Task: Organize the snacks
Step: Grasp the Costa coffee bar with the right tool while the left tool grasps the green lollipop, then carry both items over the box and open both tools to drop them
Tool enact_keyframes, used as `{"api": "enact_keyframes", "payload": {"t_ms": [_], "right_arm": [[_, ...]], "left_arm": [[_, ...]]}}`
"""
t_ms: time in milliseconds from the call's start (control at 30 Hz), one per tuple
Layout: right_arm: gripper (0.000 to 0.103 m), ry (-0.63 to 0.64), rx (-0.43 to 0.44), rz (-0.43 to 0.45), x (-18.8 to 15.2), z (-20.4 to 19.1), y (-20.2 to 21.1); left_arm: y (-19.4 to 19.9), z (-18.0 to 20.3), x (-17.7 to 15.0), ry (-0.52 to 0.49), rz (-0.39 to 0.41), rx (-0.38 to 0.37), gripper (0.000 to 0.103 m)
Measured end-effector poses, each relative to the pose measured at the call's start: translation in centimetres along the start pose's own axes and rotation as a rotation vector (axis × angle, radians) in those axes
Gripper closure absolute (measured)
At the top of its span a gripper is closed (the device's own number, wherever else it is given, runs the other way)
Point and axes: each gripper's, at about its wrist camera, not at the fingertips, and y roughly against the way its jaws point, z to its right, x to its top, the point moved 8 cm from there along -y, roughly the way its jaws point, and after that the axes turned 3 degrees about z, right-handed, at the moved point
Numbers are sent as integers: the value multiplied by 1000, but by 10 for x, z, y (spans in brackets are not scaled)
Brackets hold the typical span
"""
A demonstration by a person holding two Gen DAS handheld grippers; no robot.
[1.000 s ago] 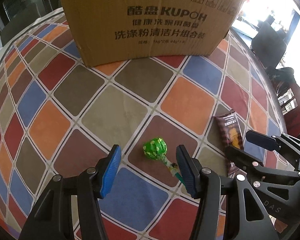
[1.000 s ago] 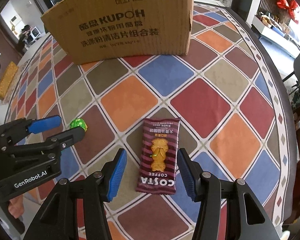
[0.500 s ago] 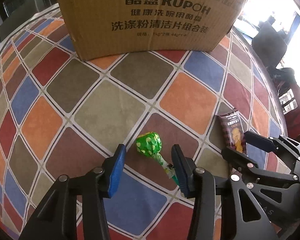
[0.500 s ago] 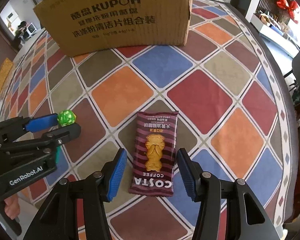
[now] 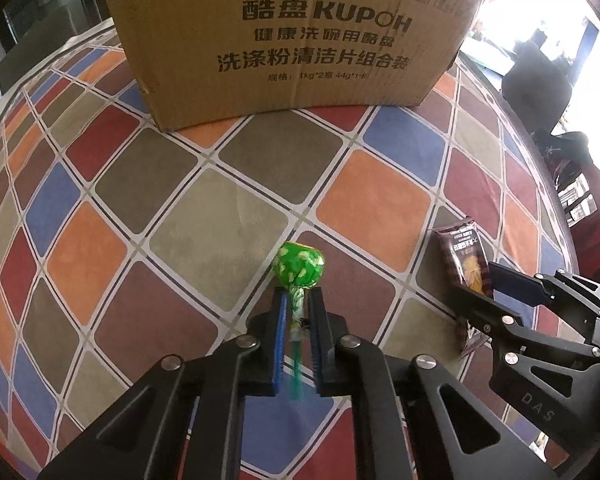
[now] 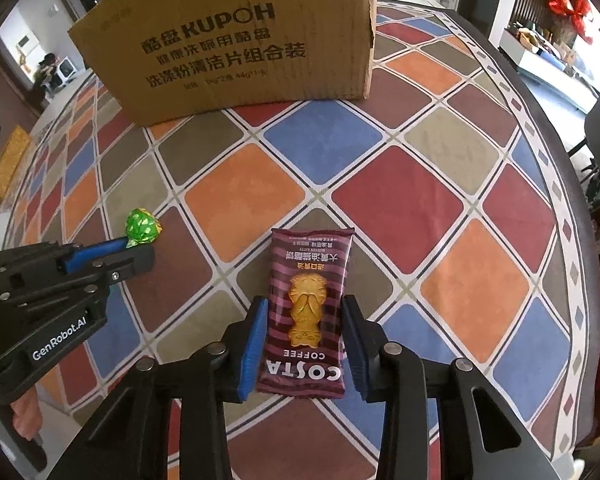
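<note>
My left gripper [image 5: 298, 300] is shut on the stick of a green-wrapped lollipop [image 5: 298, 265]; its head sticks out past the fingertips, low over the tablecloth. The lollipop also shows in the right wrist view [image 6: 142, 227], held by the left gripper [image 6: 138, 249]. My right gripper [image 6: 303, 312] is closed onto the sides of a maroon Costa Coffee biscuit packet [image 6: 306, 304] that lies between its pads on the cloth. The packet [image 5: 462, 254] and right gripper [image 5: 482, 286] also show at the right of the left wrist view.
A large cardboard box [image 5: 284, 36] printed KUPOH stands at the far side of the table, also in the right wrist view [image 6: 240, 40]. The table has a chequered cloth [image 5: 220, 220]. Its rounded edge [image 6: 564, 216] runs along the right, with chairs beyond.
The left jaws have closed on the lollipop stick. The right jaws have narrowed from wide open onto the packet's sides. Both grippers moved slightly forward.
</note>
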Motion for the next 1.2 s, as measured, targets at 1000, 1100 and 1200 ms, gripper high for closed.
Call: {"api": "enact_keyframes", "payload": {"t_ms": [1000, 1100, 1200], "right_arm": [[65, 0, 95, 148, 31, -20, 51], [65, -2, 101, 177, 40, -21, 61], [65, 0, 107, 213, 50, -23, 72]], "left_arm": [[70, 7, 23, -10, 215, -30, 94], [81, 7, 31, -10, 245, -28, 94], [91, 7, 39, -9, 269, -27, 94]]}}
